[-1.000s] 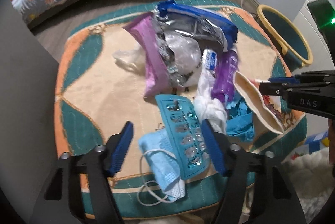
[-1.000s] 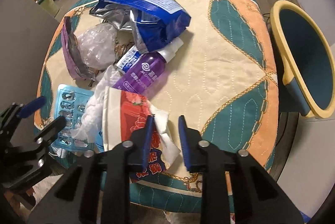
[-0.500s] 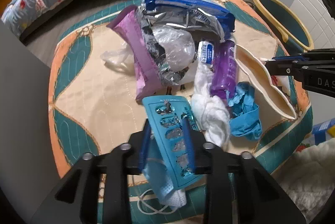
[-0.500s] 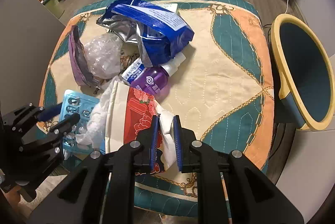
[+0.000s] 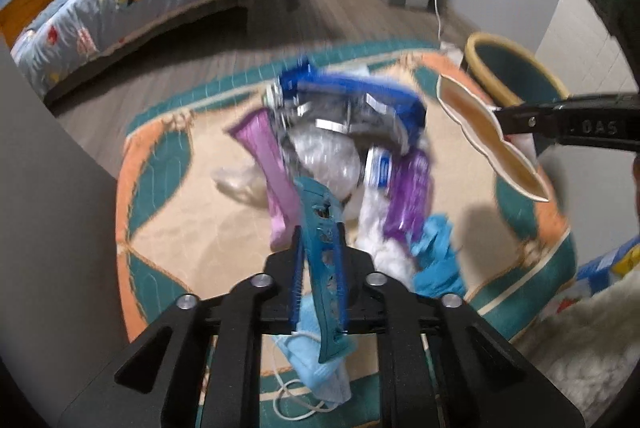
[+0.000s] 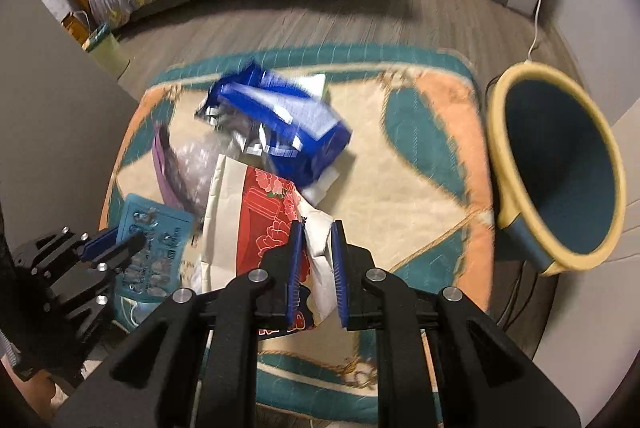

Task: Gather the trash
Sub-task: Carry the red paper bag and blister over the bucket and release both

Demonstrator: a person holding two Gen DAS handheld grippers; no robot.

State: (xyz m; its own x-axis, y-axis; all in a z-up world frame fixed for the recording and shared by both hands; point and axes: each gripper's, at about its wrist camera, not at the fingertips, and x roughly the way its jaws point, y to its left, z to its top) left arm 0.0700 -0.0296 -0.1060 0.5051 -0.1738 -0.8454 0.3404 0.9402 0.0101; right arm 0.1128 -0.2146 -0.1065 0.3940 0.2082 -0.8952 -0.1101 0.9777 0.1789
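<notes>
Above the cushion [image 5: 168,188], left gripper [image 5: 318,264] pinching blister pack [image 5: 320,228] (edge-on), right gripper [image 6: 316,256] clamping wrapper [image 6: 260,224]

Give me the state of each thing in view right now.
Left gripper: shut on blister pack, lifted.
Right gripper: shut on red-and-white bag, lifted.
Bin: open, tilted.
Blue foil bag: torn open, on cushion.
Face mask: crumpled.

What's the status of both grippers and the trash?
Left gripper shut on teal blister pack. Right gripper shut on red-and-white paper bag. Yellow-rimmed bin unobstructed.
</notes>
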